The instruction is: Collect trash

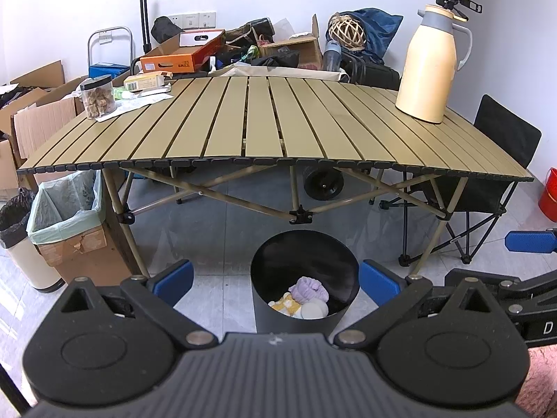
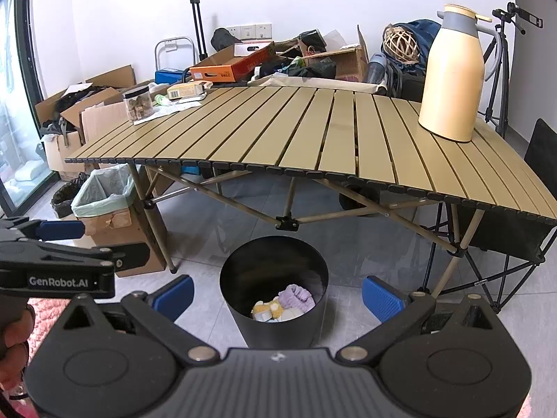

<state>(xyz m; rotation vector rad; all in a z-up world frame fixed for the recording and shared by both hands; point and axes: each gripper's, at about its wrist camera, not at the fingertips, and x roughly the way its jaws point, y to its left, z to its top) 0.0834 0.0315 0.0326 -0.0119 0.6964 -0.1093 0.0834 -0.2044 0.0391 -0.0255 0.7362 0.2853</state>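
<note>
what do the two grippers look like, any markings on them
Both grippers, the left gripper and the right gripper, are matte black plastic with a ribbed centre plate, round hinge housings, silver pivot pins and blue ribbed finger pads. In the right wrist view the left one's side reads "GenRobot.AI" in white. No cables show. A pink fuzzy sleeve sits behind it.

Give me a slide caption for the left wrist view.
Open left tool held empty above a black bin of trash, before a slatted folding table bearing a cream jug.
</note>
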